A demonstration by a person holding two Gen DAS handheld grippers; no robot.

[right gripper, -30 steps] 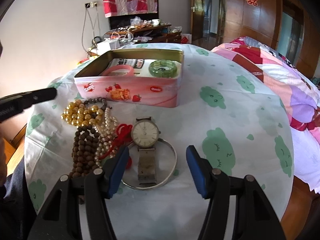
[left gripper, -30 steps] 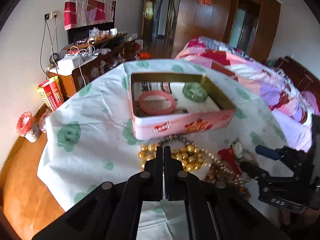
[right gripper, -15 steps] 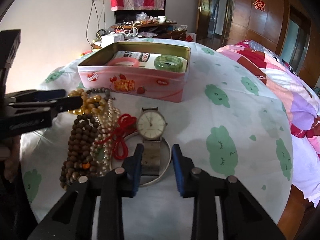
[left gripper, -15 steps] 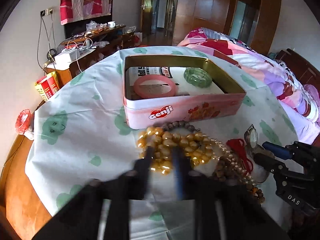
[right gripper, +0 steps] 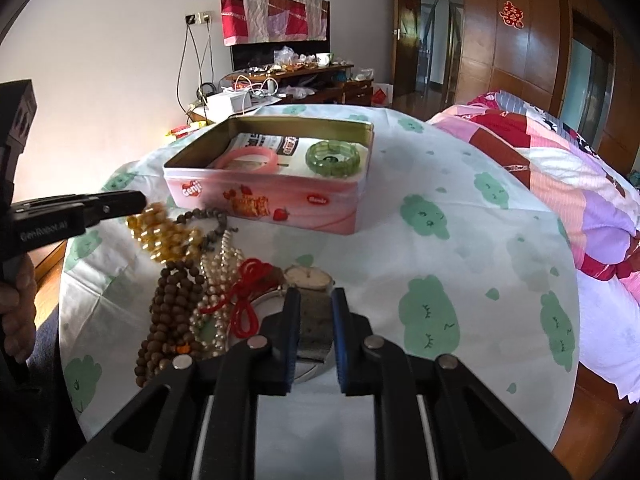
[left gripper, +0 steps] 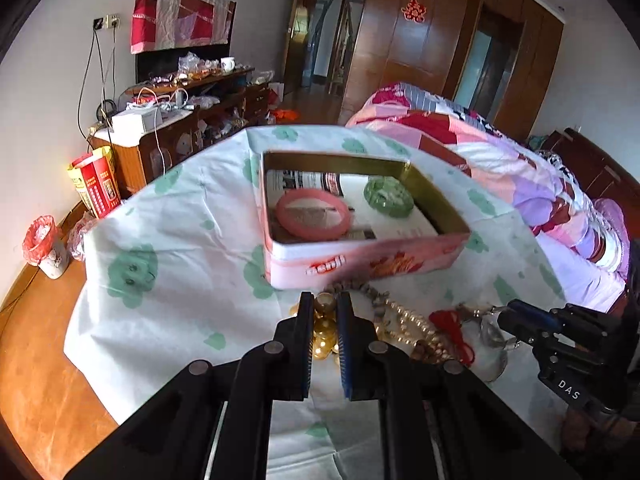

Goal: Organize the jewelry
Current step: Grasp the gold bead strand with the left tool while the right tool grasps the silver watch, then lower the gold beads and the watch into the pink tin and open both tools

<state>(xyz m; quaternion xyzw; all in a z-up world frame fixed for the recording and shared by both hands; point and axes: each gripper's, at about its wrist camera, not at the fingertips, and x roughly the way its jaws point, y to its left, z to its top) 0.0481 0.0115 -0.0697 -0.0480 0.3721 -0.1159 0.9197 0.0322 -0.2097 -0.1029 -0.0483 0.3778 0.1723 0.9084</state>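
A pink tin box (left gripper: 360,258) (right gripper: 264,200) stands open on the table with a pink bangle (left gripper: 314,216) and a green bracelet (left gripper: 388,196) inside. My left gripper (left gripper: 325,308) is shut on the amber bead bracelet (left gripper: 324,326) (right gripper: 164,232) and lifts it just in front of the tin. My right gripper (right gripper: 312,300) is shut on the strap of the wristwatch (right gripper: 310,280), beside a silver bangle. Brown beads (right gripper: 168,312), a pearl strand (right gripper: 216,280) and a red cord (right gripper: 244,296) lie in a pile between the grippers.
The round table has a white cloth (right gripper: 440,240) with green prints. A bed (right gripper: 560,168) with a pink quilt lies to the right. A cluttered wooden cabinet (left gripper: 180,128) stands at the back left. A red box (left gripper: 96,184) and a small bin (left gripper: 44,246) sit on the floor at left.
My left gripper opened, went forward and closed on the amber beads, now lifted. My right gripper closed from wide open onto the watch strap.
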